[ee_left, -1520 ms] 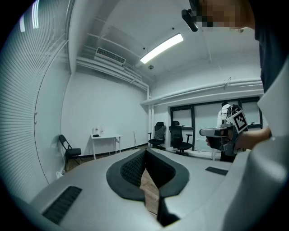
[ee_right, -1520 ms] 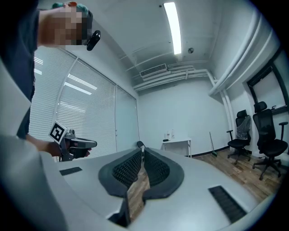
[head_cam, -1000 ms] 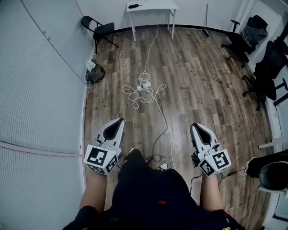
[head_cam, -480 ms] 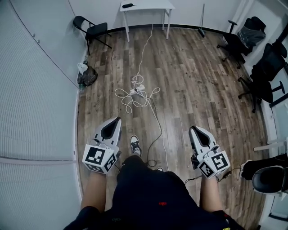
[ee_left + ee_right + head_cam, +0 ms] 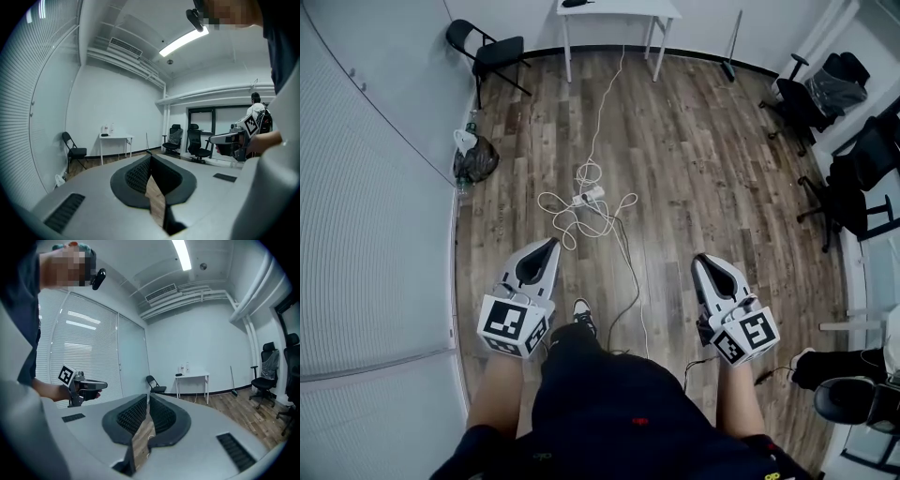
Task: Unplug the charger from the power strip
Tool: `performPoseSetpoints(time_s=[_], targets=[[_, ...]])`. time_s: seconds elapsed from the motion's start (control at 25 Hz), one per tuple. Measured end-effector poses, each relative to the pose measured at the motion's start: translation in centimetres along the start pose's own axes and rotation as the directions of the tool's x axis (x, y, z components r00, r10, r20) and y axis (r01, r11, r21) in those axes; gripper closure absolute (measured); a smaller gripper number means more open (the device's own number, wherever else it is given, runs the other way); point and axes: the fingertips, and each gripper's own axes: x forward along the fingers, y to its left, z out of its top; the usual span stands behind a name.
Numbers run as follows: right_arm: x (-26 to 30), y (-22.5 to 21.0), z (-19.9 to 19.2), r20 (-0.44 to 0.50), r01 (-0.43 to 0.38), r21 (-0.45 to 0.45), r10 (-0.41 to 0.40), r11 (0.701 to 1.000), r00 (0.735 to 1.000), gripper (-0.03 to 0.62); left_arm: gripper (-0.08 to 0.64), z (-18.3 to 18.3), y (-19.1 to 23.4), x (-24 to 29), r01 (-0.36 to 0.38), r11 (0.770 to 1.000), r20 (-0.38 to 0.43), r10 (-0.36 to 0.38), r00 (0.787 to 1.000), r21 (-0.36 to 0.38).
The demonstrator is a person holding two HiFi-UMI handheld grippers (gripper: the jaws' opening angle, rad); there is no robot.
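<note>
The white power strip (image 5: 588, 197) lies on the wooden floor amid loops of white cable (image 5: 581, 220), far ahead of both grippers. A small white plug sits on it, too small to make out. My left gripper (image 5: 548, 245) is held level at the lower left, shut and empty. At the lower right my right gripper (image 5: 701, 260) is likewise shut with nothing in it. In the left gripper view the gripper (image 5: 150, 157) points down the room; the right gripper view shows its gripper (image 5: 149, 396) doing the same, with a strip of floor showing beneath each pair of jaws.
A white table (image 5: 619, 9) stands at the far wall, with the white cable running up to it. A folding chair (image 5: 490, 52) and a dark bag (image 5: 474, 159) sit by the left wall. Office chairs (image 5: 814, 94) line the right side. A black cable (image 5: 624, 272) trails toward my feet.
The person has walked forward: the power strip and cable coil sit lower and nearer in the head view. Both grippers stay shut and keep their places in the view.
</note>
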Motion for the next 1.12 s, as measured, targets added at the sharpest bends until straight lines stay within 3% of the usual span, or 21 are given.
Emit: performPoseSetpoints(time_s=[0.32, 0.68, 0.92, 1.12], targets=[[11.9, 0.5, 2.3, -0.008, -0.023, -0.001, 0.023, 1.0, 1.0, 0.557, 0.541, 0.9, 10.7, 4.1, 0.005, 1.0, -0.022, -0.005, 1.0, -0.007], [19.0, -1.4, 2.8, -0.032, -0.078, -0.002, 0.078, 0.997, 0.996, 0.557, 0.541, 0.8, 14.9, 7.3, -0.031, 0.998, -0.033, 0.029, 0.999, -0.046], [24.1, -7.3, 2.6, -0.025, -0.159, 0.02, 0.16, 0.987, 0.987, 0.557, 0.541, 1.7, 15.6, 13.1, -0.093, 0.995, -0.04, 0.091, 0.995, -0.046], [28.0, -16.3, 3.6, -0.031, -0.231, 0.014, 0.231, 0.973, 0.972, 0.557, 0.541, 3.5, 15.2, 21.6, -0.178, 0.983, -0.054, 0.176, 0.983, -0.049]])
